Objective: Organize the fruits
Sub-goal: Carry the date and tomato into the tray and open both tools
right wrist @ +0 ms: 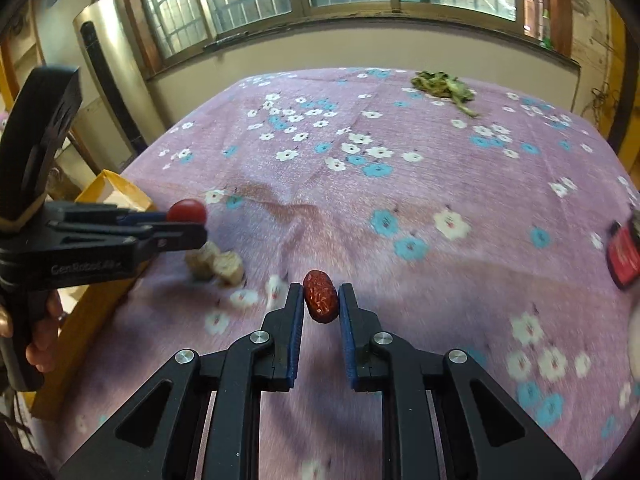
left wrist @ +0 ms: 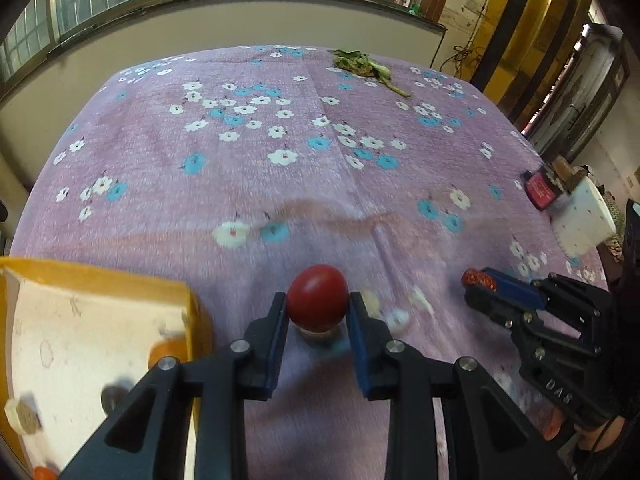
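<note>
Over purple floral bedsheet (left wrist: 280, 184), w/ yellow-rimmed cardboard box (left wrist: 100, 280) at left edge: swing left gripper (left wrist: 318, 304), clamped on round red cherry tomato (left wrist: 317, 296), into box first, then right gripper (right wrist: 320, 300), pinching wrinkled red date (right wrist: 320, 296), keeping both squeezes gentle.

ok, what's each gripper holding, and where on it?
Left gripper pinches the round red tomato across its sides. Right gripper pinches the wrinkled red date across its long sides.
</note>
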Motion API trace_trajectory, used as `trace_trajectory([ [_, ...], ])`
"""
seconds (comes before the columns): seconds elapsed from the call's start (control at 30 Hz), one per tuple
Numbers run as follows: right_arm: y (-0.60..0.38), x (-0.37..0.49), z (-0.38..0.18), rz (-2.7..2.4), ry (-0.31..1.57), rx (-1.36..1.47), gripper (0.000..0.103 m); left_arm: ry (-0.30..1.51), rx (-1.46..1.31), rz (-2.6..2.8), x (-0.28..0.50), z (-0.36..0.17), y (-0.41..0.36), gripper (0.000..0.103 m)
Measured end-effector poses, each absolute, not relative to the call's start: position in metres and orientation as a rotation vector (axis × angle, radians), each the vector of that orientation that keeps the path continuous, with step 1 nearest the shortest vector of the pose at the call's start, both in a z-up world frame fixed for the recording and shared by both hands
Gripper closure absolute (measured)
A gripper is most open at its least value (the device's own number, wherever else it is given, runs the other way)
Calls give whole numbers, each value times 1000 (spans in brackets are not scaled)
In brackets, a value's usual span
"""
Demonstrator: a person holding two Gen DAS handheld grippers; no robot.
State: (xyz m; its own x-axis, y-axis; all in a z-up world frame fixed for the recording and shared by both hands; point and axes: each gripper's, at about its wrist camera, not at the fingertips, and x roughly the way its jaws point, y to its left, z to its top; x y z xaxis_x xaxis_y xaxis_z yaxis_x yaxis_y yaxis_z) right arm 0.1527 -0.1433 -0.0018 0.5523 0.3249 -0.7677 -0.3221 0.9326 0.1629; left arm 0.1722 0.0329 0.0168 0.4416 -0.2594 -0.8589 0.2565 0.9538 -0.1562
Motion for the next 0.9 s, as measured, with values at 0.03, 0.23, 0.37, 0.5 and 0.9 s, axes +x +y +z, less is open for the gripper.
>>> trace_trajectory([
  [0.03, -144, 147, 1, 379, 907, 4, 86, 1065, -4, -327, 165, 18, 33, 71],
  [0.23, -146, 105, 7, 364, 911, 16, 86, 1048, -47, -345, 121, 29, 38, 71],
  [0.37, -142, 78, 2, 360, 933, 34, 86, 1029, -78, -362, 90, 34, 45, 71],
  [0.5, -127, 61, -2, 369, 953, 38, 86, 1024, -99, -382, 68, 40, 58, 71],
  [0.9, -36, 54, 29, 529, 895, 16, 86, 967, -153, -247, 32, 60, 152, 71],
])
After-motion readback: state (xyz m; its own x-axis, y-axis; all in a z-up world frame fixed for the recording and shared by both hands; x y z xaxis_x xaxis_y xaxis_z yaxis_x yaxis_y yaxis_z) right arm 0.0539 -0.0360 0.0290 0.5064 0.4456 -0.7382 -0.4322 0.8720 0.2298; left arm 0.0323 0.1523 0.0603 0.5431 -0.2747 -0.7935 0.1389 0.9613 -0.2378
